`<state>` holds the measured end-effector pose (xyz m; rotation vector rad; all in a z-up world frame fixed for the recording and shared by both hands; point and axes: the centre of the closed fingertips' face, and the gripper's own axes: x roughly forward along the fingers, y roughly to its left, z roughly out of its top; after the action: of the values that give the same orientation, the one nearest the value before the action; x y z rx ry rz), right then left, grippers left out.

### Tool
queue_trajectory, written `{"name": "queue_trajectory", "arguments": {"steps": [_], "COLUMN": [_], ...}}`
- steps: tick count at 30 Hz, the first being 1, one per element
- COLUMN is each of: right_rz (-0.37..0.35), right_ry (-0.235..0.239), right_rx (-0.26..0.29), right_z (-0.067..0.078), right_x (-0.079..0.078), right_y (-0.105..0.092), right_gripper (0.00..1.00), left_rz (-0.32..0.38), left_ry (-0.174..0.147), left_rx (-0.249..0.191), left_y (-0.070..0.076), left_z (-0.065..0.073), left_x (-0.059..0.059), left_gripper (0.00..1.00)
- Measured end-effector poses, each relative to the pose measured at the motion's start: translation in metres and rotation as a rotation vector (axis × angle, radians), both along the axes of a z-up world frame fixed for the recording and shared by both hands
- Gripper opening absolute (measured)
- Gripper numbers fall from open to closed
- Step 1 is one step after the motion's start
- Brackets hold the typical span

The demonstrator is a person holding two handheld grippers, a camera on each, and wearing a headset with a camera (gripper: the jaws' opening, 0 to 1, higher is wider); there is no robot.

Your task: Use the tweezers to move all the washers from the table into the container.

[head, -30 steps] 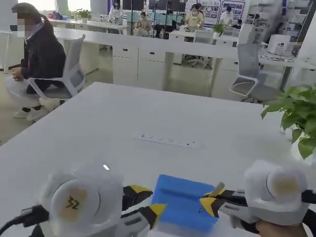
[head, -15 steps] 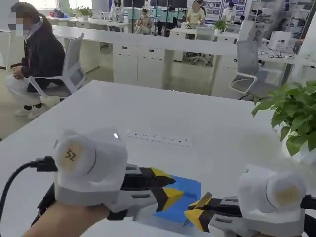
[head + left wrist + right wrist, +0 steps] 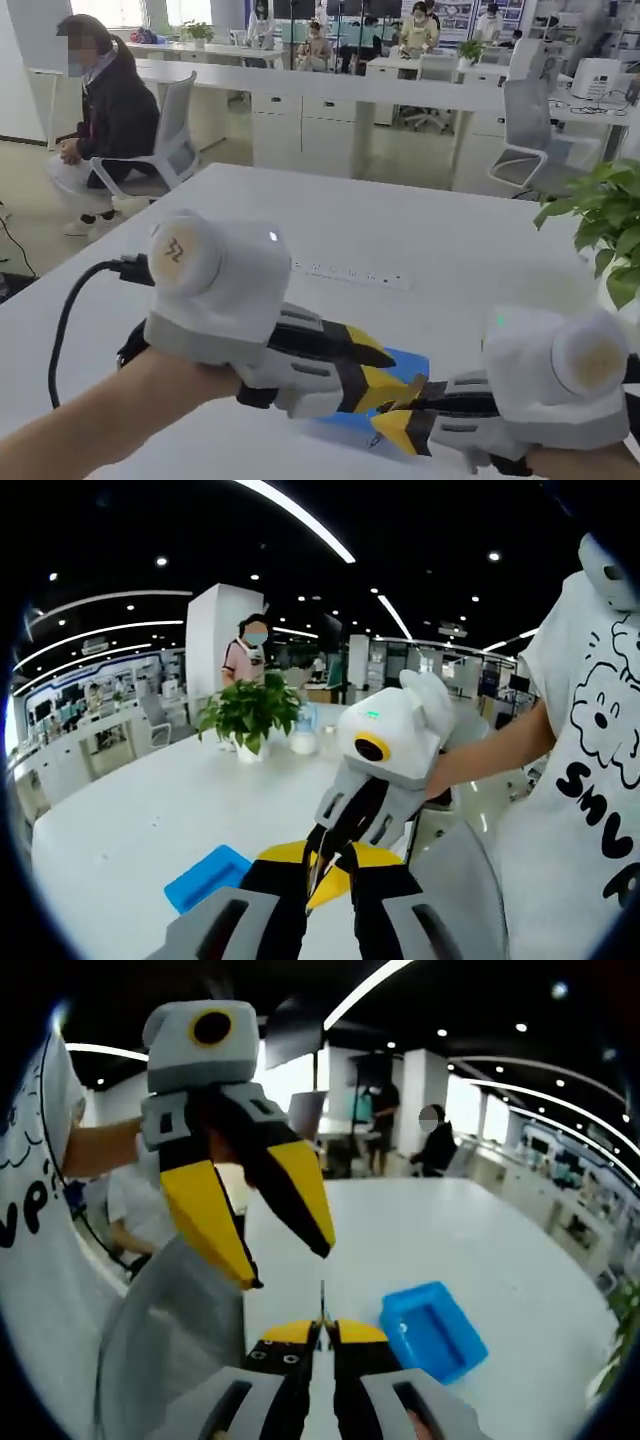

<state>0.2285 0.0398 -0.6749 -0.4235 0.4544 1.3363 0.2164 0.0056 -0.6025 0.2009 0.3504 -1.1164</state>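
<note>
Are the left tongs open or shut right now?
Open: in the right gripper view the left tongs show two yellow jaws clearly spread apart.

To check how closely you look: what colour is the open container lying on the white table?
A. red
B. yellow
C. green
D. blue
D: the container on the table is bright blue in the right gripper view, and the same blue shows in the head view.

Blue container (image 3: 432, 1332) sits on table (image 3: 520, 1250), tweezers (image 3: 322, 1305) clamped in jaws.
</note>
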Motion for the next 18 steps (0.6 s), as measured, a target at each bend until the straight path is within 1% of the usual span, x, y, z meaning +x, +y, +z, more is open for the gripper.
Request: {"name": "queue_trajectory", "arguments": {"steps": [1, 4, 5, 6, 7, 9, 10, 11, 12, 13, 14, 15, 17, 18], "right_rz": [0.011, 0.015, 0.019, 0.024, 0.025, 0.029, 0.032, 0.031, 0.03, 0.032, 0.03, 0.031, 0.03, 0.031], "right_ry": [0.0, -0.004, 0.016, 0.026, 0.027, 0.028, 0.031, 0.032, 0.031, 0.032, 0.031, 0.027, 0.026, 0.027], "right_rx": [-0.013, -0.034, -0.045, -0.051, -0.061, -0.085, -0.1, -0.11, -0.119, -0.128, -0.143, -0.149, -0.166, -0.171], "right_z": [-0.002, -0.006, -0.01, -0.012, -0.016, -0.022, -0.025, -0.027, -0.03, -0.033, -0.037, -0.038, -0.044, -0.047], "right_x": [-0.002, -0.004, -0.006, -0.008, -0.009, -0.011, -0.012, -0.012, -0.013, -0.014, -0.014, -0.015, -0.016, -0.016], "right_y": [0.0, 0.003, 0.004, 0.005, 0.005, 0.006, 0.005, 0.005, 0.006, 0.006, 0.005, 0.005, 0.003, 0.002], "right_gripper": [0.03, 0.03, 0.03, 0.03, 0.03, 0.03, 0.03, 0.03, 0.03, 0.03, 0.03, 0.04, 0.04, 0.04], "left_rz": [-0.013, -0.051, -0.072, -0.091, -0.111, -0.144, -0.157, -0.191, -0.205, -0.213, -0.25, -0.27, -0.258, -0.267], "left_ry": [-0.003, 0.003, 0.011, 0.023, 0.033, 0.042, 0.043, 0.045, 0.038, 0.025, 0.027, 0.043, 0.057, 0.055], "left_rx": [0.01, 0.036, 0.039, 0.039, 0.042, 0.046, 0.05, 0.062, 0.073, 0.08, 0.083, 0.079, 0.072, 0.075], "left_y": [-0.001, -0.001, -0.001, -0.001, -0.001, -0.001, -0.001, -0.001, 0.0, 0.001, 0.001, 0.001, 0.002, 0.004], "left_z": [-0.003, -0.012, -0.015, -0.018, -0.021, -0.026, -0.028, -0.031, -0.034, -0.036, -0.039, -0.04, -0.044, -0.049], "left_x": [0.0, 0.001, 0.001, 0.0, 0.0, 0.0, 0.0, -0.003, -0.003, -0.002, -0.005, -0.008, -0.008, -0.009], "left_gripper": [0.13, 0.12, 0.11, 0.11, 0.11, 0.09, 0.07, 0.02, 0.0, 0.0, 0.0, 0.0, 0.0, 0.0]}}
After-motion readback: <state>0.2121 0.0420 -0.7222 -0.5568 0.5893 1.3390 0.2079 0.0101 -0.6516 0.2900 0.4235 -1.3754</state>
